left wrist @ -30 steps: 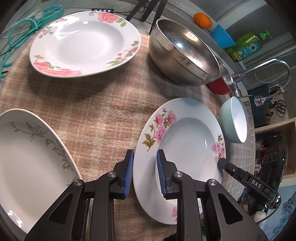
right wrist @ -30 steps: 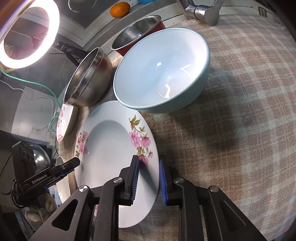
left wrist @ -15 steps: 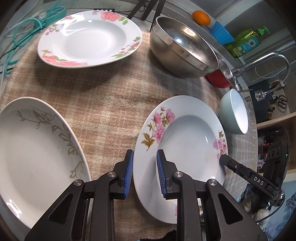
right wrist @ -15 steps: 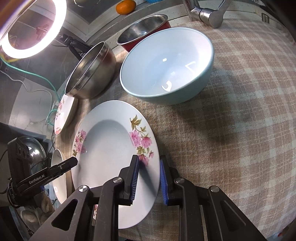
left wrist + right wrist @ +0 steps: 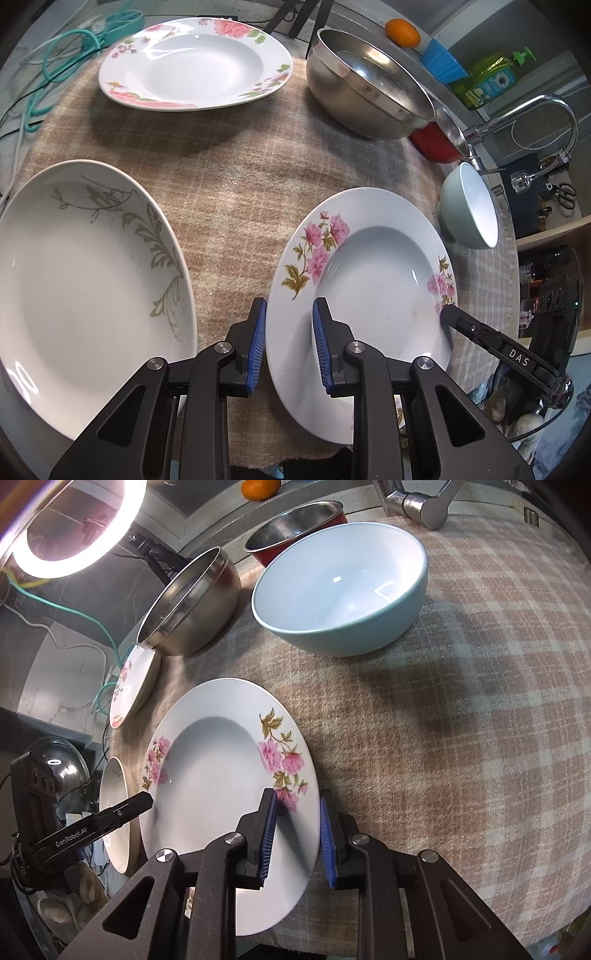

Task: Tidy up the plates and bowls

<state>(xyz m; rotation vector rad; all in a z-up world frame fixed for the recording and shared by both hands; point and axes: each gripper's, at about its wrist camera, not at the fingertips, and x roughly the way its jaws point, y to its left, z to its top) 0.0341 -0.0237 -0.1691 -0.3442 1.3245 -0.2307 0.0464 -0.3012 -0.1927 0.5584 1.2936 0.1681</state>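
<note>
A white soup plate with pink flowers [image 5: 373,266] [image 5: 218,775] is held above the checked cloth by both grippers. My left gripper [image 5: 288,332] is shut on its left rim. My right gripper [image 5: 295,823] is shut on its opposite rim. A white plate with a grey leaf pattern [image 5: 85,266] lies at the left. A pink-rose plate [image 5: 195,70] lies at the far side. A pale blue bowl [image 5: 343,587] [image 5: 469,206], a large steel bowl [image 5: 365,92] [image 5: 192,598] and a red steel-lined bowl [image 5: 295,524] stand beyond.
A tap [image 5: 517,114] and a green soap bottle [image 5: 491,74] stand at the back right, with an orange [image 5: 402,31] on the ledge. Turquoise cables [image 5: 55,66] lie at the far left. A ring light [image 5: 70,528] glows in the right wrist view.
Both grippers have moved back and up with the flowered plate. The far plate, steel bowl and blue bowl look farther off. The leaf-pattern plate shows more fully at the left.
</note>
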